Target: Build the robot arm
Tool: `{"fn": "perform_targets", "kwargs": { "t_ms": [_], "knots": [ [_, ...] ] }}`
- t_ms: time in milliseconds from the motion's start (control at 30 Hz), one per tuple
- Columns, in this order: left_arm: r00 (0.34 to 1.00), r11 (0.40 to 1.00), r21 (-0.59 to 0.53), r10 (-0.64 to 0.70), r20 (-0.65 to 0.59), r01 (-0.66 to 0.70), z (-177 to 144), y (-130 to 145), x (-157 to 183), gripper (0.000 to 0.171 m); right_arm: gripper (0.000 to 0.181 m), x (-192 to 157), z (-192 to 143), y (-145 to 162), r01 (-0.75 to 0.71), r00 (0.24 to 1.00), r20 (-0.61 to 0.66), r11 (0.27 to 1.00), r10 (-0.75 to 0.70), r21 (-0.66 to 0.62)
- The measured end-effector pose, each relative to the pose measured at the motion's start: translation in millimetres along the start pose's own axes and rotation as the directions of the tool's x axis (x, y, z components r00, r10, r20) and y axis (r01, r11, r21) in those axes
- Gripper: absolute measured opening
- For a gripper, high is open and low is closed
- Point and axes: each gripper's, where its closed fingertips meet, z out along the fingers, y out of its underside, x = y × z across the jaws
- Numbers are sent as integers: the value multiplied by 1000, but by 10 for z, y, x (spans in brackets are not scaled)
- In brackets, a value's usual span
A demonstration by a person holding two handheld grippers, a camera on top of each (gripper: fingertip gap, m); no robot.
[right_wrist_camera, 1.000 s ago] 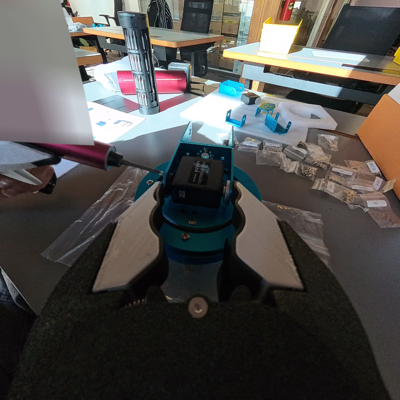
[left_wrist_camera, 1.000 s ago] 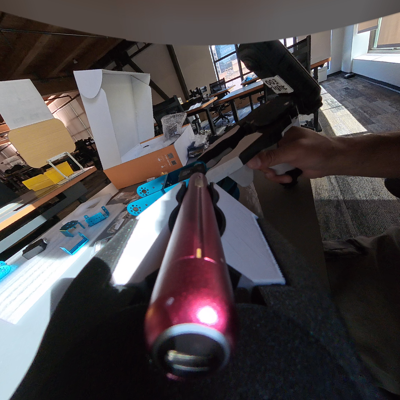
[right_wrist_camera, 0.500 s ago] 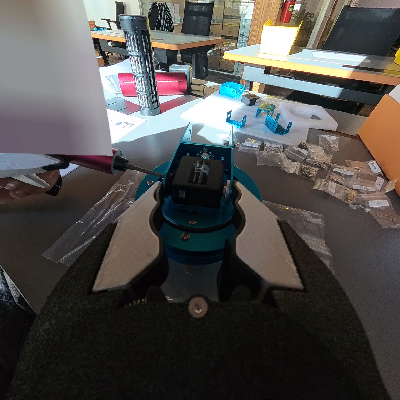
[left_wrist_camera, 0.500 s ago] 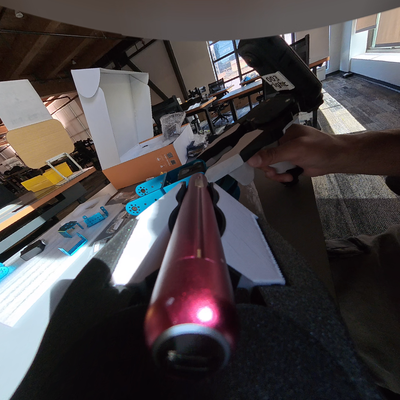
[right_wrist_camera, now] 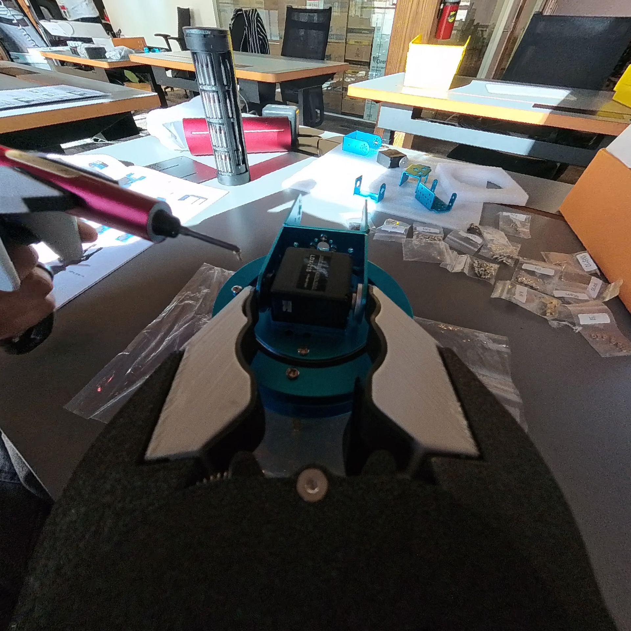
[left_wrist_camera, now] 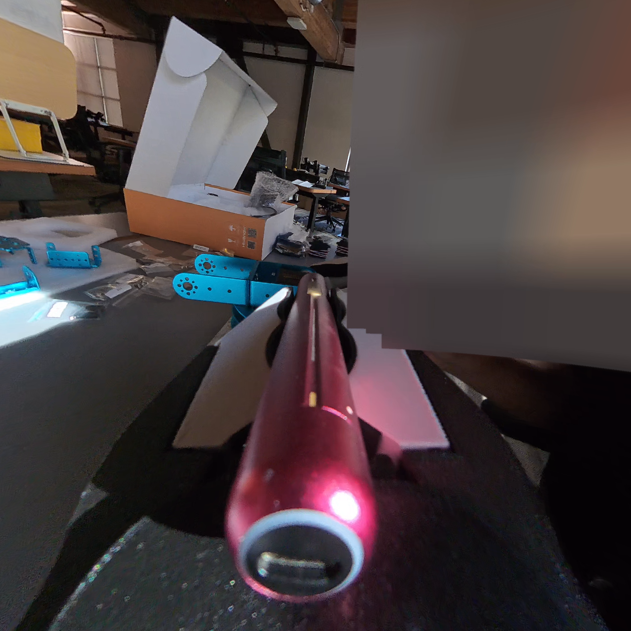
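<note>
Near desk edge: right claw [right_wrist_camera: 309, 345] clenched on the teal servo base [right_wrist_camera: 309, 375].
Left claw [left_wrist_camera: 309, 327]: grasping red screwdriver [left_wrist_camera: 307, 426], long axis along the fingers.
Bit tip: just left of bracket [right_wrist_camera: 324, 235], probably not touching.

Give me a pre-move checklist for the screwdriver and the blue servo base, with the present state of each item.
1. Left gripper shut on red screwdriver: ok.
2. Right gripper fingers clamp the blue servo base: ok.
3. Screwdriver bit seated in a screw: not ok, it hangs apart from the bracket.
4. Screw on the bit tip: cannot tell.
5. Black servo sits inside the bracket: ok.
</note>
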Motion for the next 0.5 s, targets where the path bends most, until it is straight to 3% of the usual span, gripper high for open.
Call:
{"fn": "perform_targets", "kwargs": {
  "t_ms": [133, 200, 500],
  "knots": [
    [988, 988, 26, -152, -6, 152, -2, -5, -19, 21, 63, -2, -4, -4, -12, 1000, -12, 1000, 12, 4],
    [980, 980, 32, -197, -20, 197, -2, 7, -15, 21, 75, 8, -18, -22, 14, 999, -31, 1000, -13, 20],
    [974, 974, 37, -222, -46, 224, -18, -8, 62, 21, 80, -24, -141, -192, 5, 1000, -19, 995, -3, 97]
  ]
}}
